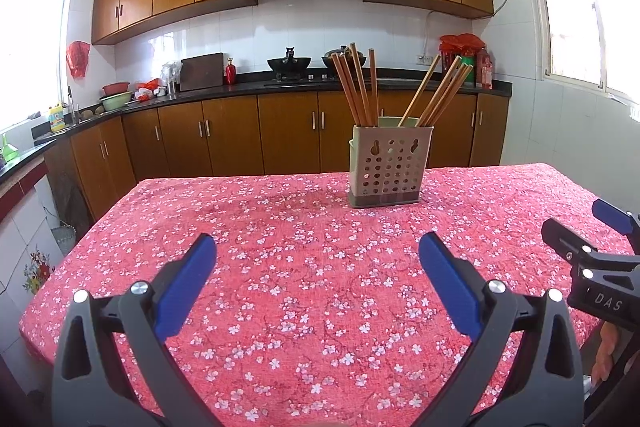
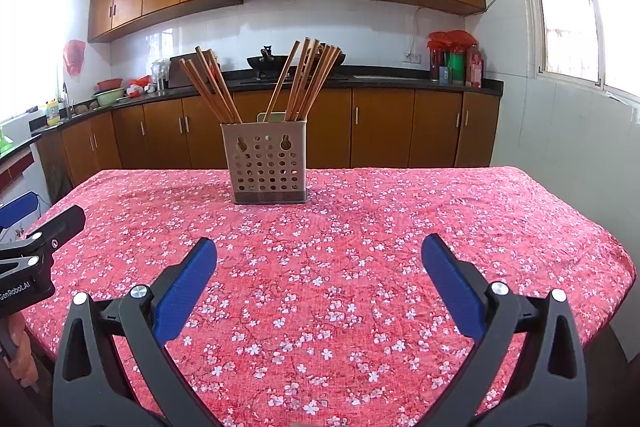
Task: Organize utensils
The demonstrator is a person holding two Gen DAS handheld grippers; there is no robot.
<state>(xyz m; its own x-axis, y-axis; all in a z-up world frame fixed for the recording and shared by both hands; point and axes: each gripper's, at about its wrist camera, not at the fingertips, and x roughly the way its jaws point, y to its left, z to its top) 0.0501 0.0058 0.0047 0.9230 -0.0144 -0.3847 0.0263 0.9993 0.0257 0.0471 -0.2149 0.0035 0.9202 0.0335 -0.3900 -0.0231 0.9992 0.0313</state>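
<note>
A beige perforated utensil holder (image 1: pixel 390 167) stands on the far part of the table with the red flowered cloth (image 1: pixel 304 267). Several wooden chopsticks (image 1: pixel 356 87) stand in it in two bunches, one leaning left, one leaning right (image 1: pixel 438 95). The holder also shows in the right wrist view (image 2: pixel 269 163) with its chopsticks (image 2: pixel 308 83). My left gripper (image 1: pixel 318 255) is open and empty, well short of the holder. My right gripper (image 2: pixel 320 255) is open and empty too. Each gripper shows at the edge of the other's view: the right gripper (image 1: pixel 592 251), the left gripper (image 2: pixel 36 251).
The table's left edge (image 1: pixel 80 247) and right edge (image 2: pixel 592 239) drop off to the floor. Kitchen counter (image 1: pixel 280 87) with woks, a cutting board and bottles runs behind the table. Windows are on both side walls.
</note>
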